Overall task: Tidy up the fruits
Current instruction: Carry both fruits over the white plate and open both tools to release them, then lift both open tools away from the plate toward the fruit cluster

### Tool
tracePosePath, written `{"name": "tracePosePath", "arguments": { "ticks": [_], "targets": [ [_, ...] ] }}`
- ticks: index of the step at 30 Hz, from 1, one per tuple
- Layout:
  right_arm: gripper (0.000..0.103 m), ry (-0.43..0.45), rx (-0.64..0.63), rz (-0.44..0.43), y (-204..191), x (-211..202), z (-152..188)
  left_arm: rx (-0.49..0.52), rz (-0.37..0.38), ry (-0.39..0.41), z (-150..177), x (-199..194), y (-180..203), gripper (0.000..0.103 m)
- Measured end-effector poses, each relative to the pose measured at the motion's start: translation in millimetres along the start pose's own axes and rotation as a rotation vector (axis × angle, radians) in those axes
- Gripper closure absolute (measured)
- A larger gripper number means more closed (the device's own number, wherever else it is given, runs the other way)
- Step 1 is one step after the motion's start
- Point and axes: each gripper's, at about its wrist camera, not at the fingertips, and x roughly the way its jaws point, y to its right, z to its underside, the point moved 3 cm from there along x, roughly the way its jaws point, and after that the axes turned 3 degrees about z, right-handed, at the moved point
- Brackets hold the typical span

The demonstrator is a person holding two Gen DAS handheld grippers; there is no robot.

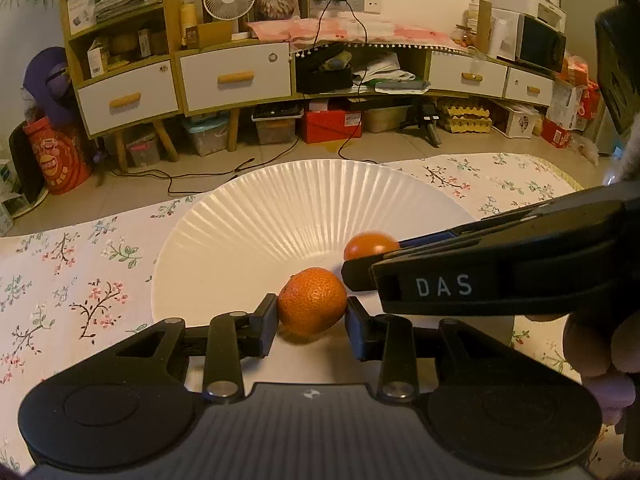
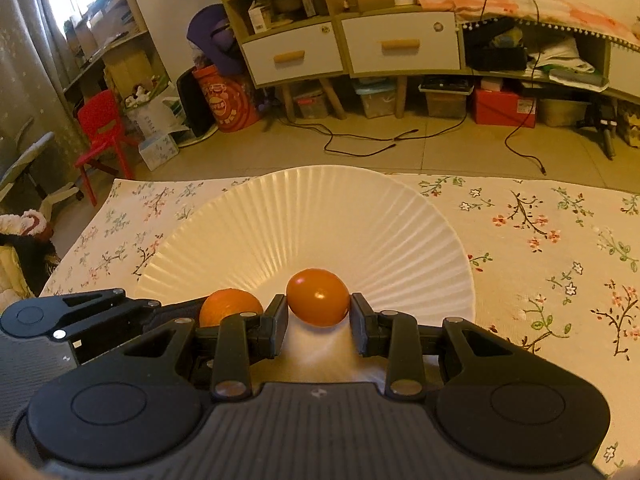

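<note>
Over the plate (image 1: 248,216), the left gripper (image 1: 312,316) clamps a mandarin (image 1: 312,306) and the right gripper (image 2: 319,312) a tomato (image 2: 318,297).

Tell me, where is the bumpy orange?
In the left wrist view, the bumpy orange sits on the white plate, between the left gripper fingers, beside the smooth fruit.

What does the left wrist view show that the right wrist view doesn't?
Only the left wrist view: the left gripper with its fingers against the rough-skinned mandarin, and the right gripper's side marked DAS.

Only the right wrist view: the right gripper closed on the smooth orange fruit, and a red chair.

Both: the ribbed white plate, both fruits, the floral tablecloth.
</note>
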Motion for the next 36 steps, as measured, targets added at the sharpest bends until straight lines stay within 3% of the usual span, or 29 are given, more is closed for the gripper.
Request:
{"name": "tracePosePath", "arguments": {
  "ticks": [5,11,13,22,36],
  "targets": [
    [0.068,0.002,0.006,0.0,1,-2,-3,0.013,-0.005,0.012,-1,-5,2,0.069],
    [0.056,0.014,0.008,0.008,3,-11,-3,0.019,-0.004,0.022,-2,-14,3,0.051],
    [0.047,0.021,0.012,0.011,2,-16,-4,0.017,-0.005,0.021,-1,-17,2,0.048],
    [0.035,0.052,-0.018,0.015,-6,-39,0,0.019,-0.01,0.029,7,-39,2,0.028],
    [0.022,0.051,-0.005,0.044,-4,-62,25,0.004,-0.011,0.016,34,-76,-10,0.013]
  ]
}}
